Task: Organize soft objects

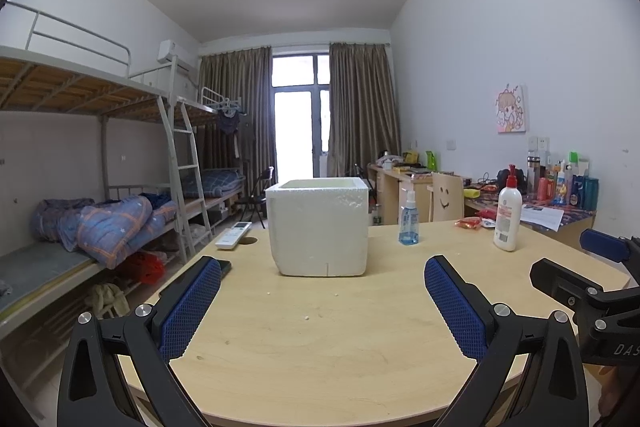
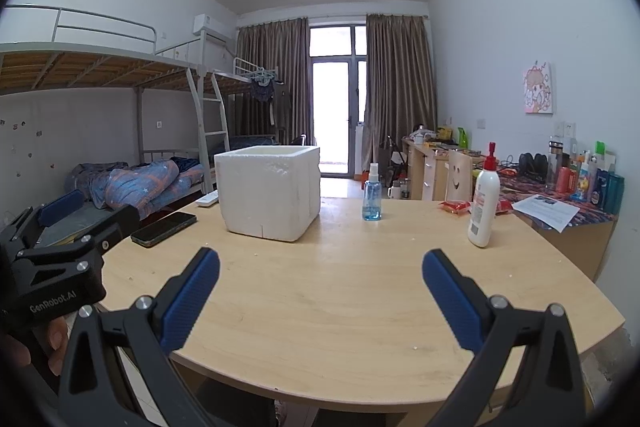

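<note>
Nothing is held. The left gripper (image 1: 322, 277) and right gripper (image 2: 320, 269) are spread wide over the table (image 1: 320, 347). A white box (image 1: 318, 227) stands ahead, past both. The job looks only just begun; something soft must be found first. No soft thing is seen on the table, and the box's inside is hidden.

I see white foam box (image 1: 319, 227) upright on desk (image 1: 320, 339), open top up, walls pitted and crumbly, small notch at bottom front edge. Sits toward far edge, left of middle. Inside hidden from me.
</note>
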`<state>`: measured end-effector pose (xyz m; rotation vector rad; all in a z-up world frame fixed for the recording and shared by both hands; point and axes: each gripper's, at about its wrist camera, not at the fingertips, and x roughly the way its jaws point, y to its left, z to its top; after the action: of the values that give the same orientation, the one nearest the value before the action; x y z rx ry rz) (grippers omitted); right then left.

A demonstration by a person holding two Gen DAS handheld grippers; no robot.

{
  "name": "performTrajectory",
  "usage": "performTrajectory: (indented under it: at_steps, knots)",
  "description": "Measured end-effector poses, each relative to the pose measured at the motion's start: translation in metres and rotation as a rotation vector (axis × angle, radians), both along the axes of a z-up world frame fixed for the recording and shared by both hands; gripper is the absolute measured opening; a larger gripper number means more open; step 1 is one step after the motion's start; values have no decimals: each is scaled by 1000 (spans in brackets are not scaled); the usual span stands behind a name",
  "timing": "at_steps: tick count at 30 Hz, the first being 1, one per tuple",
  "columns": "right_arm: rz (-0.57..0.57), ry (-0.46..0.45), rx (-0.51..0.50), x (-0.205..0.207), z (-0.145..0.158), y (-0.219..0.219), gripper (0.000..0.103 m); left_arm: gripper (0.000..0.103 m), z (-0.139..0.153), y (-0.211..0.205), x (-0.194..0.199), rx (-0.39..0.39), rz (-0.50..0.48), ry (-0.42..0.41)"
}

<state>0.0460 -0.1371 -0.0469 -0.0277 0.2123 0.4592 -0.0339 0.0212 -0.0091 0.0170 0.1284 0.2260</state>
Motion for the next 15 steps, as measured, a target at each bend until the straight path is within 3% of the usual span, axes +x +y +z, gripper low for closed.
performTrajectory:
  at_steps: [15]
  knots:
    - [-2,-1,3,-1,-1,-2,103,102,0,-7,2,20,-6,4]
